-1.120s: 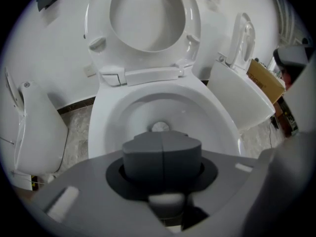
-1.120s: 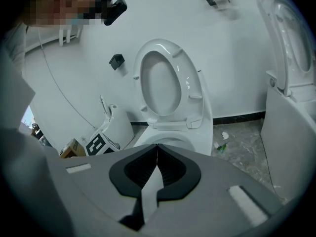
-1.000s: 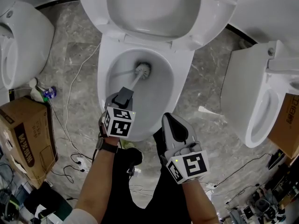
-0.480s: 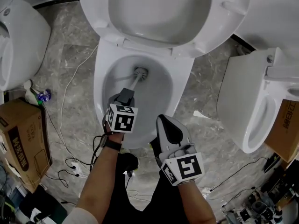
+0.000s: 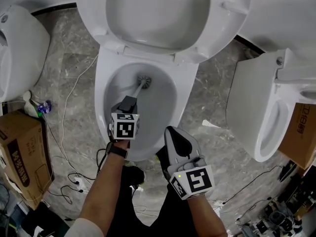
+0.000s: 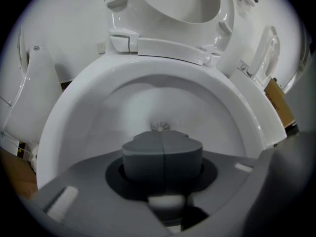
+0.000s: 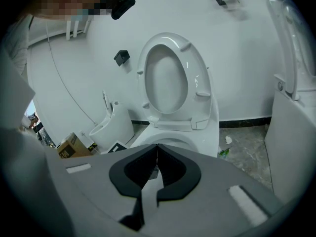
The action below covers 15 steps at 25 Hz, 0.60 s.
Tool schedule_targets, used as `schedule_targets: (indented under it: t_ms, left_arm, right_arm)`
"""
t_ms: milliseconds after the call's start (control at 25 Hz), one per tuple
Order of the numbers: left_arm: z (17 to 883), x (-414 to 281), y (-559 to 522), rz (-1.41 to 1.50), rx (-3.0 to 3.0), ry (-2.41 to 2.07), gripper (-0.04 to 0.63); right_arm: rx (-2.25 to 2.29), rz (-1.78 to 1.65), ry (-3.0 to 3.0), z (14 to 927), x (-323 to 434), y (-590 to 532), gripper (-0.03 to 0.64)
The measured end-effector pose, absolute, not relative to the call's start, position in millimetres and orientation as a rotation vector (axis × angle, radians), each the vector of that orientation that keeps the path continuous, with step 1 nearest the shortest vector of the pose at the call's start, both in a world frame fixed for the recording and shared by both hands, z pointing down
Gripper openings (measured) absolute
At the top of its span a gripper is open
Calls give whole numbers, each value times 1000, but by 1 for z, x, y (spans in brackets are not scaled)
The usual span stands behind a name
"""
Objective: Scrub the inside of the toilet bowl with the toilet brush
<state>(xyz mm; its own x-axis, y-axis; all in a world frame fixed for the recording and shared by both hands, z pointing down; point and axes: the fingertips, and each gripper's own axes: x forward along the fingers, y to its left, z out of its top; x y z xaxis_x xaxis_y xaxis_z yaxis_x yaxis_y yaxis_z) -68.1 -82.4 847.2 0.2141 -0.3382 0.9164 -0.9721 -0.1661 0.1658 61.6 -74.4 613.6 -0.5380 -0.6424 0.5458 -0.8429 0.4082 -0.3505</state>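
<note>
- A person's left gripper [image 5: 127, 102] works a toilet brush [image 5: 140, 86] inside a white toilet bowl [image 5: 99, 90]. Its fingers [image 6: 143, 157] are pressed tight round the white handle, which shows just beneath them in the left gripper view.
- The brush head [image 5: 143, 79] sits deep in the bowl at 12 o'clock, toward the hinge end and near the drain. The seat [image 5: 91, 14] stands raised behind it.
- The right gripper [image 5: 174, 132] hangs idle outside the rim at the bowl's 5 o'clock, its fingers [image 7: 177, 172] closed on one another with nothing between them.
- To scrub well, the handle likely needs to be firmly clamped while the head is swept in circles up the walls and under the rim, from 12 o'clock round both sides. Only the bottom appears to be under the bristles at present. A slack hold could let the thin handle twist in the grip.
- Against the view of a second ago, the head reads smaller and darker, seemingly pushed further toward the drain. The left gripper has edged nearer the bowl's middle, and the right gripper has kept its place.
- A cardboard box [image 5: 19, 154] and loose cables [image 5: 74, 177] lie on the marble floor at the bowl's 8 o'clock.
</note>
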Motion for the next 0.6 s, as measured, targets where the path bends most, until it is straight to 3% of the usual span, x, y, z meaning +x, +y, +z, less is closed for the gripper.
schedule_targets:
  t_ms: [600]
  left_arm:
    - [783, -74, -56, 968, 1687, -1288, 152]
  right_arm:
    - [1310, 909, -2321, 577, 65, -60, 14]
